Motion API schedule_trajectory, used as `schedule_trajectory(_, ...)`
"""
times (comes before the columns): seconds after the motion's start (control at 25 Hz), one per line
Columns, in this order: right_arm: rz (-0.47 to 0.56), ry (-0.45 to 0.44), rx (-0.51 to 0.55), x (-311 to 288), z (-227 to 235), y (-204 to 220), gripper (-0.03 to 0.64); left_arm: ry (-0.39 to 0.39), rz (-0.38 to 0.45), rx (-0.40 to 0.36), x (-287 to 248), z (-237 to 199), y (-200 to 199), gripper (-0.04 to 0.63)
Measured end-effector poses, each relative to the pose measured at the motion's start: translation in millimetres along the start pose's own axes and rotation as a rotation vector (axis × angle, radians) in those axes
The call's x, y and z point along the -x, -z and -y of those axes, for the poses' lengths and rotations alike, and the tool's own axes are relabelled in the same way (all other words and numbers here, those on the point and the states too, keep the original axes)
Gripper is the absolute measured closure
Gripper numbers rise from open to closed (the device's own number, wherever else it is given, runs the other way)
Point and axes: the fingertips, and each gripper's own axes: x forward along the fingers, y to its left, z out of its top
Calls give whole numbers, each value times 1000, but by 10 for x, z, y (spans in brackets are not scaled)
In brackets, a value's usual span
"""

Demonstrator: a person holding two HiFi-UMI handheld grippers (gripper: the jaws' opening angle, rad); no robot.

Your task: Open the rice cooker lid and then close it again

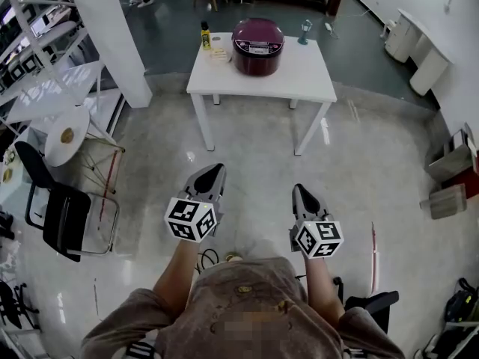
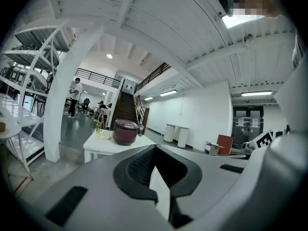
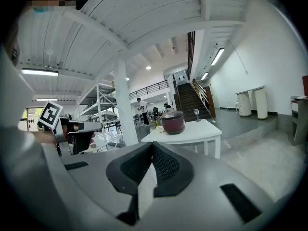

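Both tongs are shut with nothing in them. The left tongs (image 1: 215, 170) and the right tongs (image 1: 300, 189) are held out side by side over the floor (image 1: 254, 144), each with its jaws pressed tip to tip. The cooker (image 1: 257, 45) sits well ahead of them, lid down, towards the back of a white table (image 1: 299, 77). A yellow bottle (image 1: 205, 36) stands just left of it, near the table's far corner.
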Motion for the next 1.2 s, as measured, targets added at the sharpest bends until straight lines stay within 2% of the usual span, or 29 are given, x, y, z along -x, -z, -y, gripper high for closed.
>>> schedule_trajectory(0.32, 0, 15, -4, -158, 3, -29, 614, 16, 2, 13, -113, -113, -30, 574)
schedule_trajectory(0.64, -12, -17, 1, -707, 108, -69, 614, 16, 4, 27, -454, -334, -66, 574)
schedule_trajectory(1.2, -15, -69, -15, -1948, 737, -539, 614, -8, 13, 43, -1735, -843, -476, 574)
